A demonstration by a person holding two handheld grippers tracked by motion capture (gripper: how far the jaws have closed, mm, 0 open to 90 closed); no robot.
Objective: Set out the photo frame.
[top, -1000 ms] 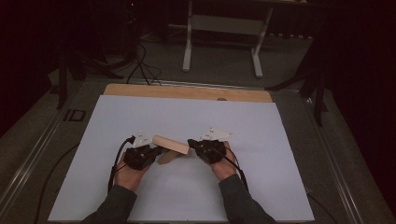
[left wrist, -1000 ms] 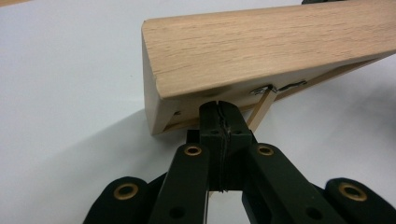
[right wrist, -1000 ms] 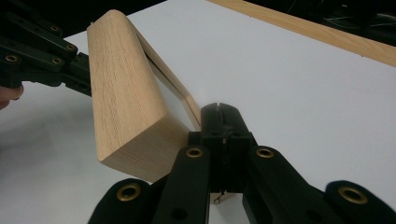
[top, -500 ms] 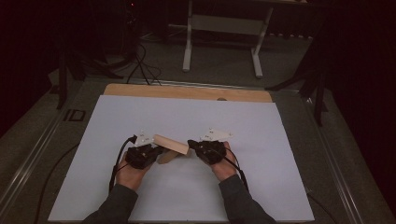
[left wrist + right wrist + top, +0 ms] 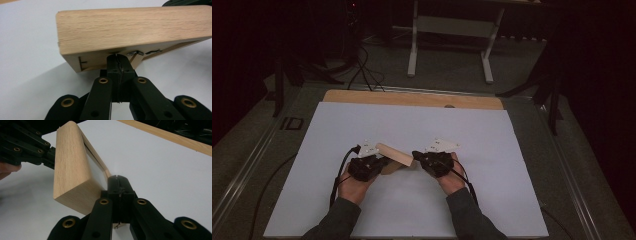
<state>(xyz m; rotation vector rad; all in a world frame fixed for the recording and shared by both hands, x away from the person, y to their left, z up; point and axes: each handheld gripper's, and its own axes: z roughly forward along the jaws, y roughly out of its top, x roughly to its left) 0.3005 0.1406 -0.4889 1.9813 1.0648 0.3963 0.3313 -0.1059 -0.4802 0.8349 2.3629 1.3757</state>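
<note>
I have a wooden block [image 5: 395,155] held up between my two grippers, near the middle of the white sheet [image 5: 472,130] that covers the table. In the high view it sits tilted, its far end higher and to the left, its near end lower and to the right, and it casts a shadow on the sheet under it.

My left gripper [image 5: 379,162] is clamped on the block's left end. In the left gripper view [image 5: 117,62] the two jaws are pressed together with no gap, biting a thin lip on the underside of the block [image 5: 130,30], whose broad oak-grained face fills the upper part of that view. Some dark markings show on the lower edge, too small for me to read.

My right gripper [image 5: 416,156] is closed on the opposite end. In the right gripper view [image 5: 117,183] the jaws are shut tight on a thin edge of the block [image 5: 72,170], which rises away from me with a rounded top; a pale inset panel runs along its side. Beyond it I see the left gripper [image 5: 37,151] gripping the far end.

My hands, the left [image 5: 354,185] and the right [image 5: 452,180], sit behind the grippers, sleeves coming in from the bottom. A bare strip of wooden tabletop [image 5: 412,98] shows along the far edge of the sheet.
</note>
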